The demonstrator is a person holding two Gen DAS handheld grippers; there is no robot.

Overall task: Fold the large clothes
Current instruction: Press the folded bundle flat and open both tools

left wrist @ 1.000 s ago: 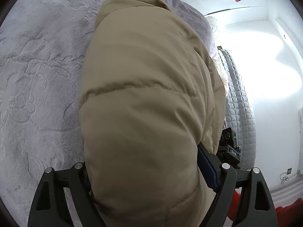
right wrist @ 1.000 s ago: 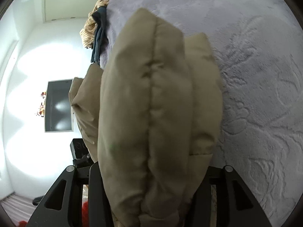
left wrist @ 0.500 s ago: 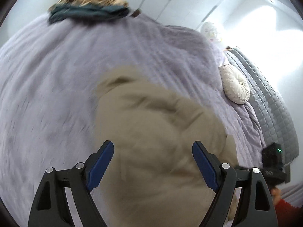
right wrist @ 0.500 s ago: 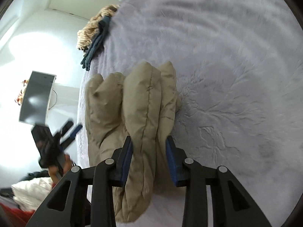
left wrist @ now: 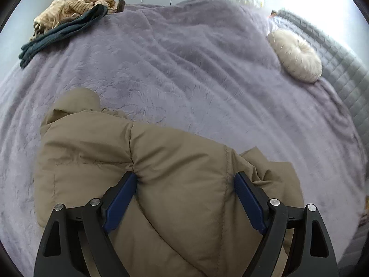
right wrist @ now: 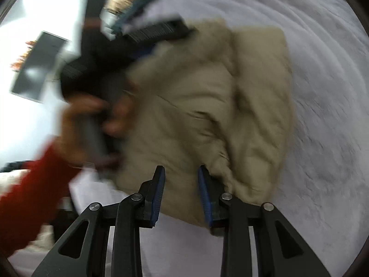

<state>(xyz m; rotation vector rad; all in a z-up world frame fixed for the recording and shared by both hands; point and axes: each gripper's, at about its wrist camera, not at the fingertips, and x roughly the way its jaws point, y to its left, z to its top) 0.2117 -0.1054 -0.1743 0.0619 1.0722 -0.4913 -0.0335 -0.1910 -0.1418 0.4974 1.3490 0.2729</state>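
Black fingers [left wrist: 120, 198], blue pads, red sleeve [right wrist: 30, 189]

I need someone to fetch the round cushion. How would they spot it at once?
On the purple bedspread, look to the end by the grey quilted headboard. The round cushion lies there, cream and fluffy with a dimpled middle, unlike the flat tan jacket.

Soft daylight; right wrist view badly motion-blurred (fisheye-warped edges).

Left claw [left wrist: 185, 185] wide apart, right claw [right wrist: 181, 179] parted.
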